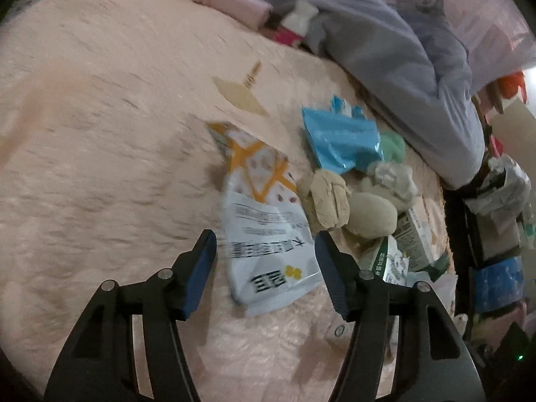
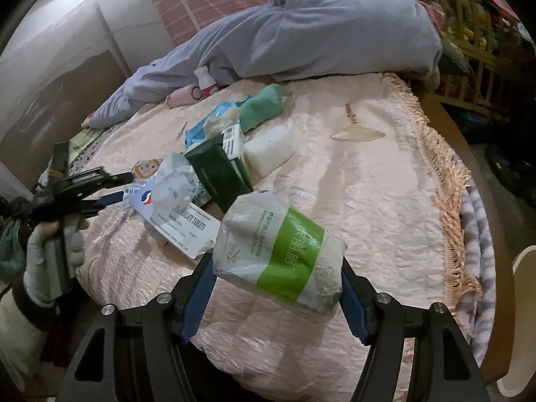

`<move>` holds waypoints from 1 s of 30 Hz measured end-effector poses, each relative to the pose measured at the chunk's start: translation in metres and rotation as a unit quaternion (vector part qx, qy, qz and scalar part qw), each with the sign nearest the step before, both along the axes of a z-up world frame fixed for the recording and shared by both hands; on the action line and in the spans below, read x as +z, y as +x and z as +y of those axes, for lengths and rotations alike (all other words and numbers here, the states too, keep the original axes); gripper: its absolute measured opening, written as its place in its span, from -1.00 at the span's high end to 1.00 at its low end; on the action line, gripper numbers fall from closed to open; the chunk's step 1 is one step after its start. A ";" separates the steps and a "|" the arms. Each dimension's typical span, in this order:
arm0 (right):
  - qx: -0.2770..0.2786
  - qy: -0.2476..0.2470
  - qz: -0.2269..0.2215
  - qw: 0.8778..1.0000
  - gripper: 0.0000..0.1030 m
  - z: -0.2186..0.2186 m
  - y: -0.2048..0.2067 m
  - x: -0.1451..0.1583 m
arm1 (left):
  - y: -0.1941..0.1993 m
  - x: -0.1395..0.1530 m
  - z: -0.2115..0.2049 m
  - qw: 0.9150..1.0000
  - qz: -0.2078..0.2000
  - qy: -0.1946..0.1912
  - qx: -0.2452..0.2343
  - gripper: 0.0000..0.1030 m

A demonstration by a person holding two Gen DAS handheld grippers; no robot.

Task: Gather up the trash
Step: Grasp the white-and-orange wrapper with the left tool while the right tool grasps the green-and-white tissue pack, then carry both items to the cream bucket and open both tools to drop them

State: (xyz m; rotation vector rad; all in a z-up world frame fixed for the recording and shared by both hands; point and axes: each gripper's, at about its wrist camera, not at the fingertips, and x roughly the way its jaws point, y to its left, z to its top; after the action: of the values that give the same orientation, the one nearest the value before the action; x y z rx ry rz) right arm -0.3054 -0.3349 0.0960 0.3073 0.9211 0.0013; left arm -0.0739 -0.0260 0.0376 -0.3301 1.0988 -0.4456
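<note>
Right tongs clamp the tissue pack. Left tongs gape empty over the pouch. That slick pouch may slide away on closing.

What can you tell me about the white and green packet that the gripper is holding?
The tissue packet is a soft, crinkly clear-plastic pack with a bright green band bearing white characters and the small words "Bamboo Pocket Tissues". White tissues show through the wrap. It looks partly used and squashed. It is tilted, lifted above the pink bedspread, and pinched at both ends by the right gripper and its blue pads.
</note>
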 end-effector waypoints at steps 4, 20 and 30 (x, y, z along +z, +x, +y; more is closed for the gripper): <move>0.004 -0.003 0.001 1.000 -0.30 0.001 0.004 0.001 | 0.003 -0.005 -0.025 0.999 -0.009 0.022 -0.027 -0.16; -0.013 -0.015 -0.027 0.999 -0.30 -0.006 -0.008 0.018 | -0.044 0.076 -0.013 0.993 -0.089 0.020 -0.069 0.79; -0.085 -0.035 -0.028 0.995 -0.30 -0.057 -0.054 0.030 | -0.109 0.133 -0.118 0.972 -0.128 -0.010 -0.198 0.79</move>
State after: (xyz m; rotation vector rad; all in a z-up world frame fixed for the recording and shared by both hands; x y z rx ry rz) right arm -0.3591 -0.3917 0.1260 0.3184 0.8347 -0.1766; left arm -0.1831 -0.1440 0.1706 -0.0629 0.9058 -0.8307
